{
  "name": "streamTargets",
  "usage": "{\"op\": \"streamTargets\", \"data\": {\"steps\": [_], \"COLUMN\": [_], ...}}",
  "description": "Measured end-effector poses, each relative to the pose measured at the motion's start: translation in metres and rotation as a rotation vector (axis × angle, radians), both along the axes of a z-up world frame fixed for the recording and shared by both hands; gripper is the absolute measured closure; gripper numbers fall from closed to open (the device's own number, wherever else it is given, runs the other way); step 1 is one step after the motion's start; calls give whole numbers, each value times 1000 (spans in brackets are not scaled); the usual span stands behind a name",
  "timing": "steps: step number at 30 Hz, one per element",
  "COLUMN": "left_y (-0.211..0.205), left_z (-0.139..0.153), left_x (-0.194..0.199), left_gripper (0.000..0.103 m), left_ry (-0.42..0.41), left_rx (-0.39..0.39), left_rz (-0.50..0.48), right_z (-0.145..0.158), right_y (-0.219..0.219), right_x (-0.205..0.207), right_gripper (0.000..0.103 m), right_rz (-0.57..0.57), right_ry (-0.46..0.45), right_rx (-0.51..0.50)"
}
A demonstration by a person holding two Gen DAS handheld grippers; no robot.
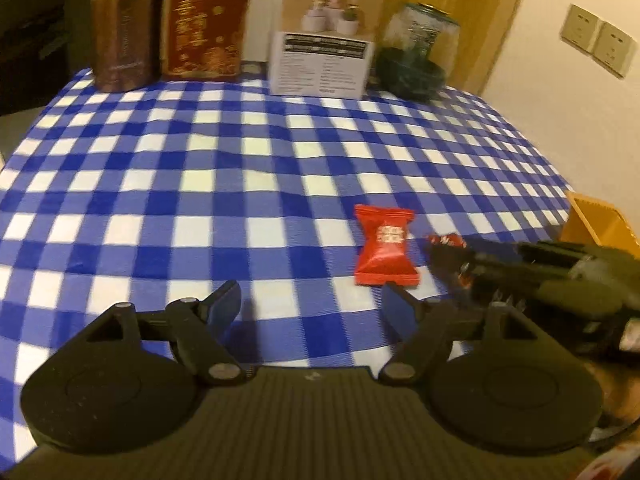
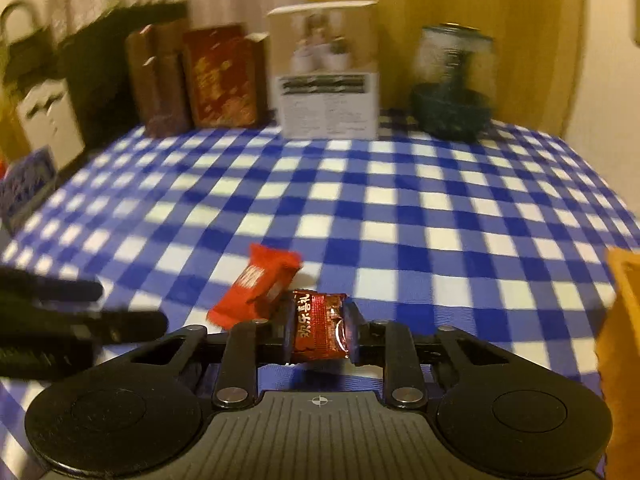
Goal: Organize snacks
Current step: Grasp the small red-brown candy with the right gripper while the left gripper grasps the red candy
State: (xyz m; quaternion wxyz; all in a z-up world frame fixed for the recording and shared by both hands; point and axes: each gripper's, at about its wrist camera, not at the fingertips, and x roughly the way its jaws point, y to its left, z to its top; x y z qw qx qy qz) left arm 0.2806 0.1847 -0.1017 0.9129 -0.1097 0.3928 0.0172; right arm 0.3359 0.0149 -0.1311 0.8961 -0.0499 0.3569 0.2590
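right gripper (image 2: 319, 330) clamping dark red snack packet (image 2: 318, 326)

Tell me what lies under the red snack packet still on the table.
The red snack packet lies flat on the blue-and-white checked tablecloth. Only cloth shows around its edges; whatever is directly beneath it is covered. The right gripper holds a darker packet beside it.

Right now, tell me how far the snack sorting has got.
Nothing visibly sorted yet. In hand: the right gripper is shut on a dark red foil snack packet. Left to do: the bright red pillow-shaped snack packet lies on the blue-and-white checked tablecloth, ahead of the open left gripper. The orange box sits at the table's right edge.
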Motion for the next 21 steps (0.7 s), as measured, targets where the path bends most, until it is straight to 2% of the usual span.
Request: {"op": "streamTargets", "data": {"steps": [5, 12, 14, 16, 21], "left_y": [-16, -33, -34, -36, -42], "left_z": [-2, -5, -9, -13, -20], "left_x": [12, 33, 40, 46, 54], "left_gripper": [38, 42, 46, 54, 64], "left_ry": [-39, -75, -68, -58, -51], "left_rx": [-40, -36, -37, -32, -25], "left_rz": [-59, -87, -83, -85, -89], "right_z": [15, 25, 27, 27, 26], "right_y": [-29, -42, -43, -44, -44], "right_x": [6, 11, 12, 12, 13], "right_gripper": [77, 77, 77, 77, 77], "right_rz": [-99, -133, -136, -139, -142], "right_ry": [18, 16, 18, 20, 27], "right_rx": [71, 89, 91, 95, 96]}}
